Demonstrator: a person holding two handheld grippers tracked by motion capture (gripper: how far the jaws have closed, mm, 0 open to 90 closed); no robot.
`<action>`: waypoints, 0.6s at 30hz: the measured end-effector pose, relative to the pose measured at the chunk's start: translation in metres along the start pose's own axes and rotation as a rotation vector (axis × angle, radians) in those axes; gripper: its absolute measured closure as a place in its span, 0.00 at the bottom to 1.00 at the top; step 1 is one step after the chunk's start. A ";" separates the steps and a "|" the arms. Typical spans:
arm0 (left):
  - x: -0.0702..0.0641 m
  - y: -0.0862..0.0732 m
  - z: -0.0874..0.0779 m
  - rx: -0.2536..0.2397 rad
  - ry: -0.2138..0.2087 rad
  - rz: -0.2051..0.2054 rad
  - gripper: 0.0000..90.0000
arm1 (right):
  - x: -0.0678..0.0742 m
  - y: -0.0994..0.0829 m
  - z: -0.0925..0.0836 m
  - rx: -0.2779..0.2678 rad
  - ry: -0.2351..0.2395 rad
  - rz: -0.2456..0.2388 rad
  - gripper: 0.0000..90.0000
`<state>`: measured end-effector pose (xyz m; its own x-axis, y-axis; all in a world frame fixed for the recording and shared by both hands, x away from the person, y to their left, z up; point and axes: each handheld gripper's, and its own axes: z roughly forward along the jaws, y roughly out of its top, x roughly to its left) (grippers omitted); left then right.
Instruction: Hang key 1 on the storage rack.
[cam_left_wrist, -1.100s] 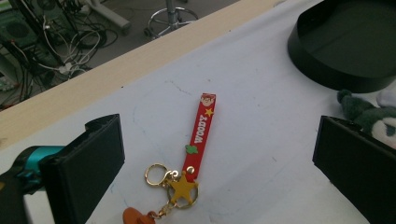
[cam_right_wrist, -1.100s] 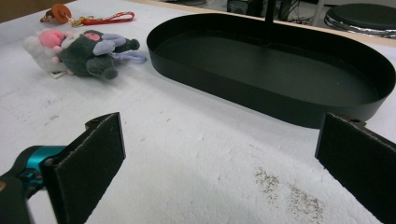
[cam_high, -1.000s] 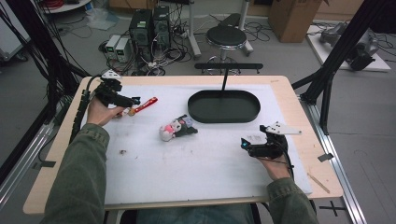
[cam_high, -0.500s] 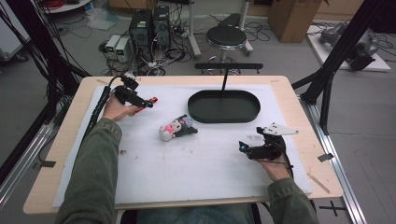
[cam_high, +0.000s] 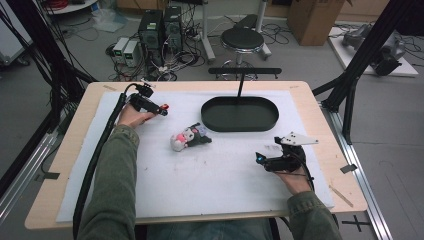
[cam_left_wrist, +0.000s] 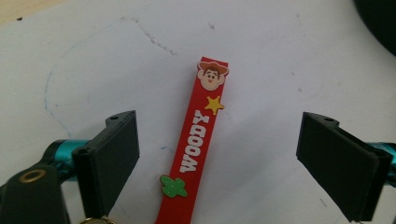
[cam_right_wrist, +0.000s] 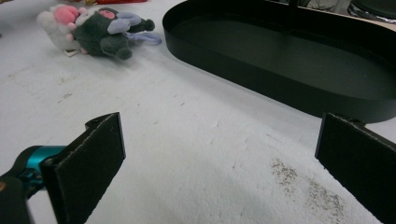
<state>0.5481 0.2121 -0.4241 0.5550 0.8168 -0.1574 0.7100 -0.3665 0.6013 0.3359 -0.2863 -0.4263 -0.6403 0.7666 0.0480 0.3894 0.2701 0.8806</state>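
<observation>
Since the earlier frames the left gripper has travelled from the desk's left edge toward the far side and dropped low over the red strap; its jaws have just been closing a little, yet they stand spread with the strap lying flat between them, clear of both pads. The right gripper has kept its place near the front right of the white mat, jaws wide apart with nothing between them. There is one red strap — printed WOODY, with a cowboy face, a star and a cactus — one plush toy, and one black oval tray. The strap lies on the mat at the far left, the plush near the middle, just beside the tray's near-left rim but apart from it. The tray holds nothing — its floor is bare.
</observation>
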 end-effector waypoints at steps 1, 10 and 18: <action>0.000 0.000 0.001 -0.005 -0.001 0.002 0.18 | 0.000 0.000 0.000 0.000 -0.004 0.000 0.01; -0.005 0.001 0.003 -0.050 0.037 0.030 0.46 | -0.005 -0.001 -0.005 -0.008 -0.034 0.010 0.01; -0.005 -0.002 0.008 -0.011 0.099 0.046 0.49 | -0.004 -0.001 -0.003 0.006 -0.029 0.000 0.01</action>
<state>0.5474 0.2050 -0.4311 0.5412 0.8393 -0.0518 0.6794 -0.4001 0.6151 0.3359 -0.2915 -0.4258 -0.6210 0.7830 0.0346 0.3935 0.2733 0.8778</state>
